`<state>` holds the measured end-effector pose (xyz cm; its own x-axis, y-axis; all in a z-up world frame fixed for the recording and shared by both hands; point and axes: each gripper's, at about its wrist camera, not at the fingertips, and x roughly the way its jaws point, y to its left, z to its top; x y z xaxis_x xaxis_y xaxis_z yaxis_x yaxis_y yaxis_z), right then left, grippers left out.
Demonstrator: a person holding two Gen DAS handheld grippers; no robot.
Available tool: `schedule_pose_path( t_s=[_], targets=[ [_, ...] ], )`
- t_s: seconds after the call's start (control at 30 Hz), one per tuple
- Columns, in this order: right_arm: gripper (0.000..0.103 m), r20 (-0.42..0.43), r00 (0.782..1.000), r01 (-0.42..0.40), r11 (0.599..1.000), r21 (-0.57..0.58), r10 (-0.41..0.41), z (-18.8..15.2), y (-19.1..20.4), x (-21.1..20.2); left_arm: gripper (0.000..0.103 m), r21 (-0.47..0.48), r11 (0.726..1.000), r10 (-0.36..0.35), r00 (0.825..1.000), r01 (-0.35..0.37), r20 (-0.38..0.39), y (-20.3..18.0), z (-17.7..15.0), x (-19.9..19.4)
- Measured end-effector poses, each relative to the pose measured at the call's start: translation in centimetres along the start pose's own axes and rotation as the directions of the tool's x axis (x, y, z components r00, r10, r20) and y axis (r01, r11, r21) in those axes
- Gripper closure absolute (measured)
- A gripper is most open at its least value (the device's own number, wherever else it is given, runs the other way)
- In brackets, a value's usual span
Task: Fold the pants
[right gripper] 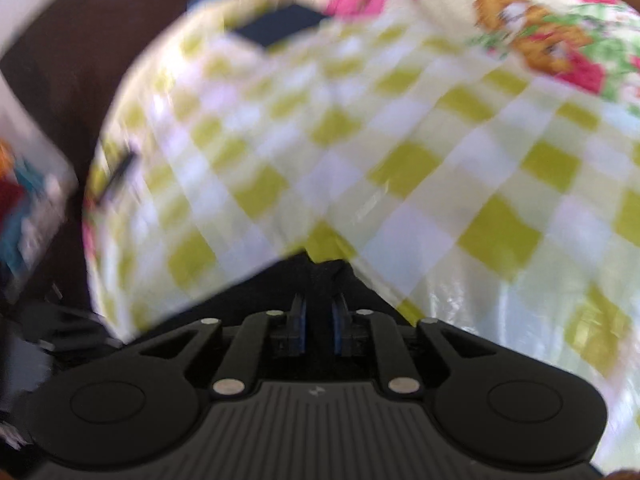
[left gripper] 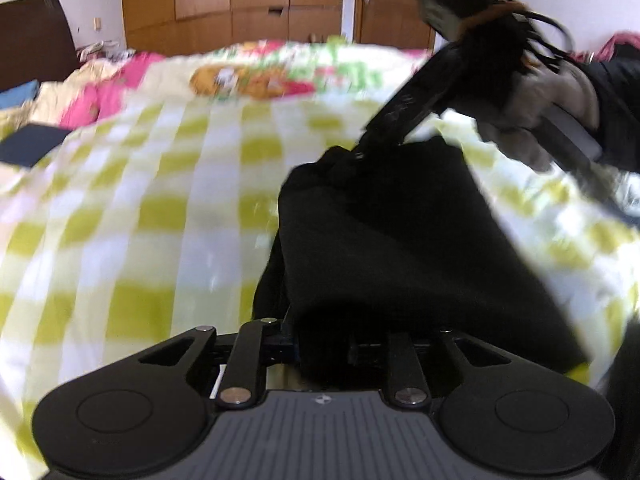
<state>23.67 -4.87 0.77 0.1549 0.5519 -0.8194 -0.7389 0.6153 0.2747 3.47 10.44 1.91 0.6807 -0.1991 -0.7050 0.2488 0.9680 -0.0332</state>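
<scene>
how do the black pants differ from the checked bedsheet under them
The black pants are plain and dark; the checked bedsheet is pale, with green and white squares. The pants sit bunched in a small heap; the bedsheet is spread wide across the bed. Both are soft cloth.

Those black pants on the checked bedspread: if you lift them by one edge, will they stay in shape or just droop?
Probably droop. The black pants bunch into soft folds where the right claw pinches them, so they look floppy. They sag between the two claws, so likely light. The cloth looks matte, so probably not slippery.
</scene>
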Motion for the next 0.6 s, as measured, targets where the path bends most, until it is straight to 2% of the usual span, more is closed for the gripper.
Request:
schedule_pose_path(
  t_s=[0.03,0.07,0.13,0.2,0.3,0.37,0.47,0.53,0.6],
  targets=[
    [0.047,0.003,1.000,-0.001,1.000,0.028,0.001,0.2,-0.7,0.6,0.059,-0.002,1.000,0.007,1.000,-0.007,-0.006,0.1,-0.4,-0.1],
    [0.042,0.006,1.000,-0.009,0.998,0.055,0.009,0.4,-1.5,0.6,0.058,-0.005,1.000,0.004,1.000,-0.004,-0.008,0.3,-0.6,-0.4],
    [0.041,0.049,0.999,-0.013,0.993,0.115,0.007,0.7,-2.6,-0.9,0.056,0.017,1.000,-0.019,1.000,0.020,-0.010,0.7,-0.9,-1.4],
    [0.041,0.136,0.990,0.016,0.988,0.151,-0.037,0.7,-2.9,-3.8,0.054,0.039,0.999,-0.020,1.000,0.020,-0.022,1.2,-1.3,-2.5],
    [0.039,0.304,0.948,0.035,0.982,0.186,-0.091,-0.4,-2.1,-8.5,0.054,0.059,0.997,0.050,0.999,-0.050,-0.005,2.3,-1.0,-4.3],
    [0.039,0.353,0.933,0.018,0.990,0.139,-0.066,-1.3,-0.4,-9.8,0.054,0.033,0.996,0.076,0.996,-0.077,0.037,3.2,-0.1,-5.4],
    [0.040,0.295,0.955,-0.033,0.998,0.053,0.016,-1.7,2.5,-7.9,0.053,0.023,0.996,0.078,0.987,-0.082,0.141,3.4,1.7,-6.0],
    [0.043,0.249,0.968,-0.037,0.999,0.024,0.030,-2.0,3.4,-5.5,0.053,0.050,0.997,0.044,0.980,-0.054,0.194,2.1,2.6,-5.3],
    [0.043,0.255,0.967,-0.037,0.994,0.106,0.009,-3.4,2.6,-4.2,0.053,0.086,0.996,0.012,0.975,-0.031,0.220,0.3,2.6,-3.6]
  ],
)
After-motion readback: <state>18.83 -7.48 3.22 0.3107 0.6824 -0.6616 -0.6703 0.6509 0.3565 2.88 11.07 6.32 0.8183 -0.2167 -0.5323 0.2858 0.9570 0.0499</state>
